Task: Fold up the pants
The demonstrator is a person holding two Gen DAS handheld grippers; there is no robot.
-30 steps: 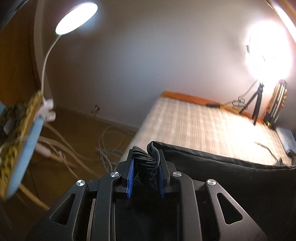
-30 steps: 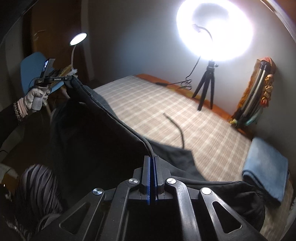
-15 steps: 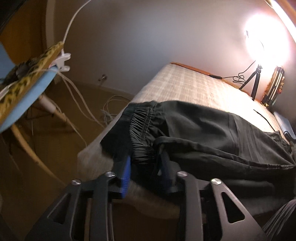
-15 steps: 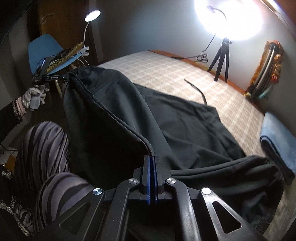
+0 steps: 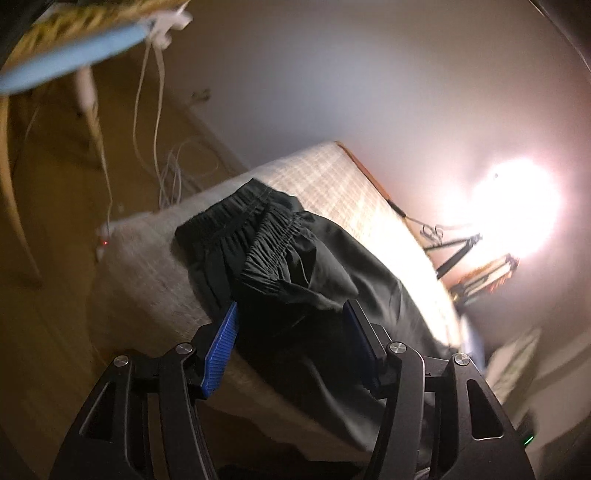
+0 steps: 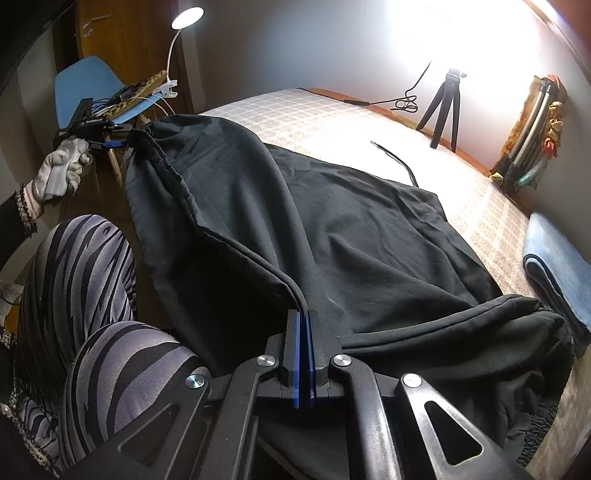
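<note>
The left gripper point(image 5: 290, 325) is seen with its blue-padded fingers point(image 5: 221, 350) spread wide apart, and nothing is clamped between them; the gathered elastic waistband point(image 5: 266, 240) of the black pants point(image 6: 351, 236) is seen just ahead of the fingertips and between them, though whether cloth is touched cannot be told. The right gripper point(image 6: 303, 325) is pressed closed, and a folded edge of the pants is pinched between its pads.

The pants are laid across the bed point(image 6: 325, 122), spread over its checked cover, with the waistband bunched near the bed's corner in the left wrist view. In the right wrist view, a dark hem point(image 6: 480, 317) is draped to the right of the closed gripper, and the left gripper is shown at the far left, held in a white-gloved hand point(image 6: 61, 166) beside the waistband end. Striped grey-and-black leggings point(image 6: 85, 295) are visible at the lower left.

A folded blue cloth point(image 6: 557, 266) is lying on the bed's right side, well apart from the waistband. A tripod point(image 6: 443, 107) is standing on the far side of the bed, and a blue chair point(image 6: 88, 85) with a clip lamp point(image 6: 181, 29) is placed beyond the bed's corner.
</note>
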